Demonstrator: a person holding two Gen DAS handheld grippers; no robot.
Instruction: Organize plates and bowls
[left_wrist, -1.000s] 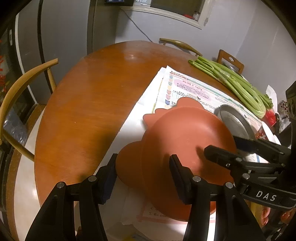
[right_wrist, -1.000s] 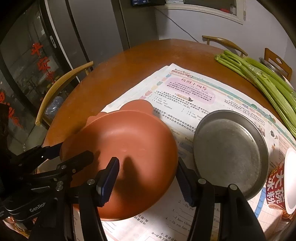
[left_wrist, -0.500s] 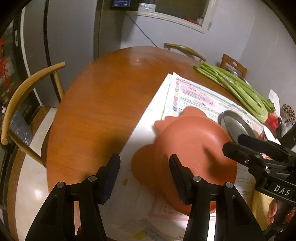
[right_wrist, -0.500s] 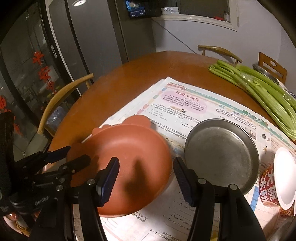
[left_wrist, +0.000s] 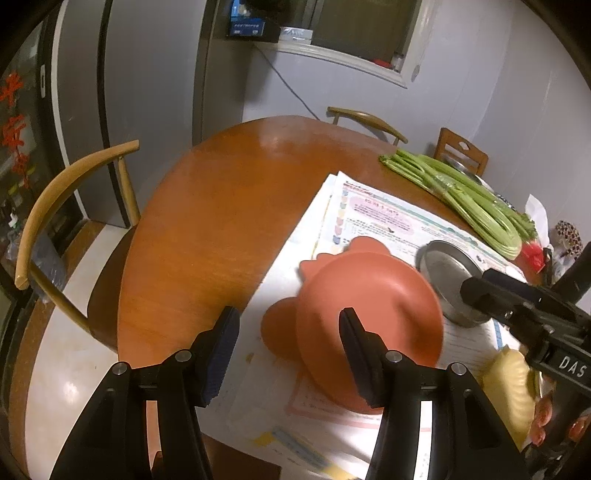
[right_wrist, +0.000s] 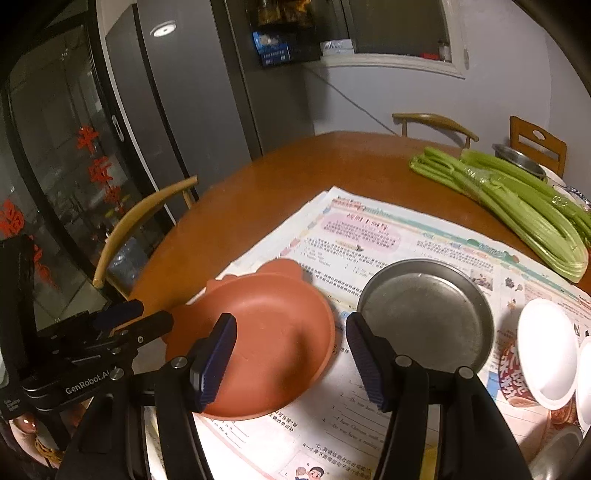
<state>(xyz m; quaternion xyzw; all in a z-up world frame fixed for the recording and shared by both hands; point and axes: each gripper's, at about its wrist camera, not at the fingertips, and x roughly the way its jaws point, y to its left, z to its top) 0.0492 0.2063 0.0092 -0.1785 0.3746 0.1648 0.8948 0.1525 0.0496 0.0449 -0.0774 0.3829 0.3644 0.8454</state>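
While the terracotta plate (right_wrist: 266, 332) lies flat on the newspaper (right_wrist: 388, 236), both claws hang above it with nothing in them.

Because the plate rests on the near left part of the paper, with its ear-like tabs at the far and left rim, it sits free to be picked up, and the metal dish (right_wrist: 424, 314) just to its right looks like the likely partner for stacking. The right gripper (right_wrist: 288, 354) holds its jaws apart over the plate's right edge, grasping nothing; the left gripper (left_wrist: 286, 343) is likewise released, its pads clear of the left rim. The paper seems laid to protect the round wooden table (right_wrist: 295, 166); celery (right_wrist: 517, 206) lies far right, and a white-lidded cup (right_wrist: 543, 350) stands near right.
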